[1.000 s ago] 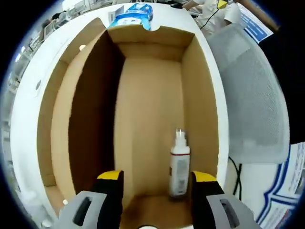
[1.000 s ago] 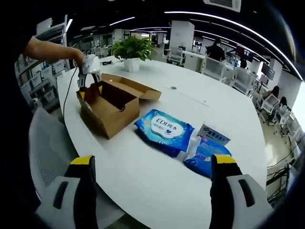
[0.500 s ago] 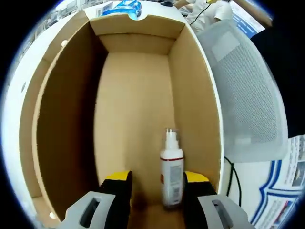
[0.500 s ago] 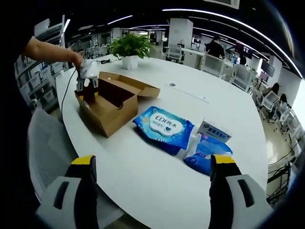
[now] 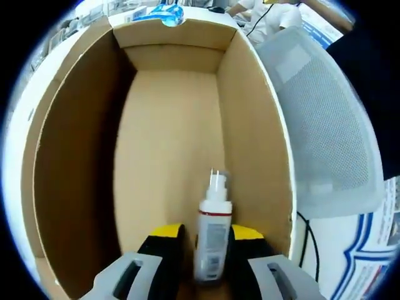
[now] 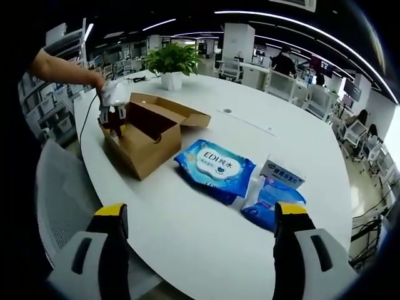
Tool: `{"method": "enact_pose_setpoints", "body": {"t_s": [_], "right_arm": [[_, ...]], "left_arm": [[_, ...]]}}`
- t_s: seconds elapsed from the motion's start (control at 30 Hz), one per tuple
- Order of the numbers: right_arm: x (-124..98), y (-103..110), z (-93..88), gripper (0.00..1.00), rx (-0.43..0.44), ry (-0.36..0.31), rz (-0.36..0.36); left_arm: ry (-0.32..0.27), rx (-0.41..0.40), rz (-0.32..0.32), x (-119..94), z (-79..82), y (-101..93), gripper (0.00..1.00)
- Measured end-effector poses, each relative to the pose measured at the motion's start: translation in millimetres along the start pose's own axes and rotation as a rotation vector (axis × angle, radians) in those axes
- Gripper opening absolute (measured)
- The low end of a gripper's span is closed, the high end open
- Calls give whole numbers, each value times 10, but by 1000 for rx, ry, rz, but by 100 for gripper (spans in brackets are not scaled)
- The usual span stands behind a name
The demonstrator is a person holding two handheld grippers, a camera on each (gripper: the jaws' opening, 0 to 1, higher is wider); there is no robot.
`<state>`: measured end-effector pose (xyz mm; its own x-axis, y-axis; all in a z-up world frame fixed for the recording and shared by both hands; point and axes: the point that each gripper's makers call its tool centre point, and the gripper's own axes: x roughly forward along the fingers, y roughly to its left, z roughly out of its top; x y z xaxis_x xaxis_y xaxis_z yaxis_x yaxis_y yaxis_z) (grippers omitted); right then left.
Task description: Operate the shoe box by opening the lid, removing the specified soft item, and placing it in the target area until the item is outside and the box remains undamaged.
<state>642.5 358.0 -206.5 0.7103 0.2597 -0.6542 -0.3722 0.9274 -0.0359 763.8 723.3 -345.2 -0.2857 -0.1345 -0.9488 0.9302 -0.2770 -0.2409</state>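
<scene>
Brown cardboard walls of the open shoe box (image 5: 75, 144) rise on every side in the left gripper view, its lid already folded back. On the box floor a small white spray bottle (image 5: 212, 234) is seen, nozzle pointing away. Compared with a second ago, the left gripper (image 5: 199, 247) has been lowered deeper into the box and its yellow-tipped jaws have been narrowed — they now flank the bottle closely on both sides. Whether they are actually pressing on it cannot be told. This suggests the grasping step is under way; lifting out has not yet been done.

In the right gripper view, the box (image 6: 147, 137) is seen from afar on a white round table (image 6: 206, 219), with a hand (image 6: 103, 81) holding the other gripper inside it. Just beside the box lies a blue wipes pack (image 6: 215, 165), and further on a smaller blue pack (image 6: 275, 197). The right gripper (image 6: 197, 240) is held wide apart and empty above the table edge — its view has barely been altered.
</scene>
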Motion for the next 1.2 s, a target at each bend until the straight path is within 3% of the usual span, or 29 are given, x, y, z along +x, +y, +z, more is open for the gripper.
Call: {"method": "enact_pose_setpoints", "body": {"t_s": [0.9, 1.2], "right_arm": [[51, 206, 49, 89, 53, -53, 26], [47, 240, 81, 87, 65, -78, 36]], "left_arm": [[-47, -2, 119, 24, 64, 45, 21], [-53, 3, 158, -79, 70, 60, 20]]}}
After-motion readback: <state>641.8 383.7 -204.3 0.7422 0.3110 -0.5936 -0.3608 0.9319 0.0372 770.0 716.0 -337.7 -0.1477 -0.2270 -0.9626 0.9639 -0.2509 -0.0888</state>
